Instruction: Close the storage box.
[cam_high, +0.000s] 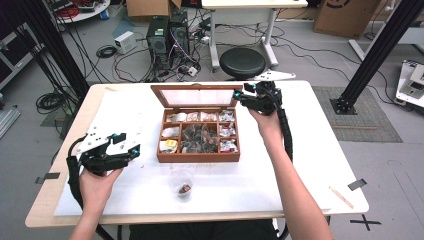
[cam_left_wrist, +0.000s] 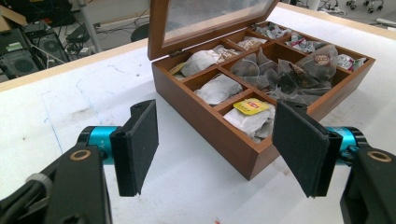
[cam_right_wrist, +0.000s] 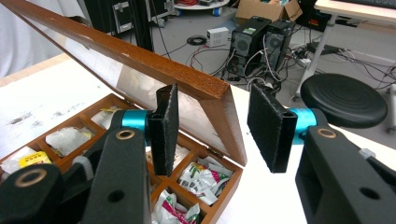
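Lid duty for the right gripper (cam_right_wrist: 212, 128) at this point — the brown wooden tea box (cam_high: 198, 155) sits open in the middle of the white table (cam_high: 310, 165), and its glass-paned wooden lid (cam_right_wrist: 140, 63) stands up at the back. The lid's free corner sits right between the right jaws, but they're parted and I see daylight on both sides of the wood, so no pinch. My guess is the lid is standing on its hinges and the hand is staying close in case it tips.

Pose-wise, the right forearm stretches up the right side of the box, wrist bent inward so the jaws point across the lid's corner from the side.

Left gripper (cam_left_wrist: 217, 149) is parked on the near-left, resting low by the table, jaws spread wide with nothing in them. Straight ahead of those jaws is the box's near corner and the compartment with a white tea bag with a yellow tag (cam_left_wrist: 251, 112); dark pyramid bags (cam_left_wrist: 280, 74) fill the middle section beyond. Looks staged for a reach into the box.

A clear plastic cup (cam_high: 182, 184) with something dark in the bottom sits in front of the box, between the two hands — probably where a bag ends up.
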